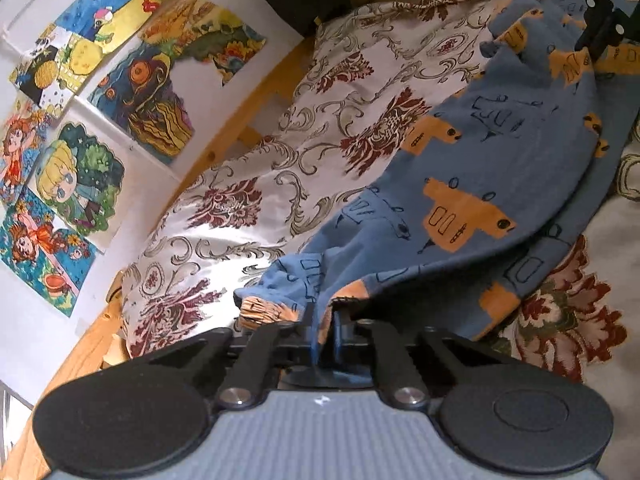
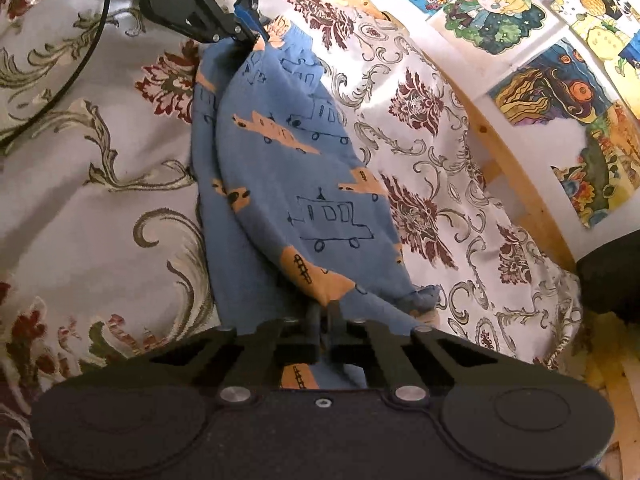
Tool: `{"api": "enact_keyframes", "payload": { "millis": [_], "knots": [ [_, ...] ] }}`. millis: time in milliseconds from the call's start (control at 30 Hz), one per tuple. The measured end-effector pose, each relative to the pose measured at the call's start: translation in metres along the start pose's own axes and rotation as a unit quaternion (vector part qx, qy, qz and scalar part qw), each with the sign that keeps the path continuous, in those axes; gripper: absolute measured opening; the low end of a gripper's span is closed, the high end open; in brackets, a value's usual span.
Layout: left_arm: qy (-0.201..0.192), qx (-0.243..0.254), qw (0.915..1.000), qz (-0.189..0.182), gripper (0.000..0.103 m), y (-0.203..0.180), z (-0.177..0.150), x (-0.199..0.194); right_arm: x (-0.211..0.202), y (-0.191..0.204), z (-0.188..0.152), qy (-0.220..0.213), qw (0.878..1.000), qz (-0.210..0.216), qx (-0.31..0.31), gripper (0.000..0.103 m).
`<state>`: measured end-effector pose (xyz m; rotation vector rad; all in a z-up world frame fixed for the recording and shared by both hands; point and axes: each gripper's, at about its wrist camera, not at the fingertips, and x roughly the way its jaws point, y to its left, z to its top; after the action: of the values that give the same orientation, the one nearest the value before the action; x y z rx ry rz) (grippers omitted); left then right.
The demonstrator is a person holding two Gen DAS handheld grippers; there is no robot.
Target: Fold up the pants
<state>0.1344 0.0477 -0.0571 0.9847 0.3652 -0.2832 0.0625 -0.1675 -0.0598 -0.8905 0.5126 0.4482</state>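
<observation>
Honestly, both the left gripper [image 1: 322,320] and right gripper [image 2: 325,316] are clenched on the pants [image 1: 480,184] over the bedspread [image 1: 240,200]; uneven pulling near its wall-side edge could skew the fold.

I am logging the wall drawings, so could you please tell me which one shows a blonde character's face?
It is the cut-out drawing with the yellow-haired, blue-eyed face against dark green foliage; the neighbouring drawings show orange-haired figures.
</observation>
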Motion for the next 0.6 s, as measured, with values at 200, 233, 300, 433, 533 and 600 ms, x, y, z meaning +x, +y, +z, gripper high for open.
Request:
{"api": "enact_keyframes", "payload": {
  "millis": [200, 233, 300, 433, 533, 600],
  "knots": [
    [-0.011, 0.006, 0.9999, 0.007, 0.002, 0.003, 0.0, -0.005, -0.014, -0.009, 0.006, 0.006, 0.999, 0.023, 0.022, 0.0],
    [-0.013, 0.012, 0.9998, 0.01, 0.002, 0.003, -0.001, -0.007, -0.018, -0.008, 0.007, 0.006, 0.999, 0.028, 0.022, 0.0],
    [-0.013, 0.026, 0.9995, 0.014, 0.002, 0.002, -0.002, -0.009, -0.025, -0.008, 0.01, 0.009, 0.999, 0.044, 0.027, 0.0],
    [-0.001, 0.046, 0.9989, 0.008, 0.002, -0.001, -0.006, -0.006, -0.028, 0.0, 0.012, 0.013, 0.997, 0.073, 0.03, 0.0],
    [0.022, 0.055, 0.9982, -0.012, 0.005, -0.005, -0.009, 0.004, -0.015, 0.008, 0.009, 0.035, 0.995, 0.088, 0.02, 0.001],
    [0.018, 0.06, 0.9976, -0.029, 0.012, -0.007, -0.011, 0.002, -0.013, 0.009, 0.007, 0.038, 0.995, 0.084, 0.026, 0.004]
  ]
}}
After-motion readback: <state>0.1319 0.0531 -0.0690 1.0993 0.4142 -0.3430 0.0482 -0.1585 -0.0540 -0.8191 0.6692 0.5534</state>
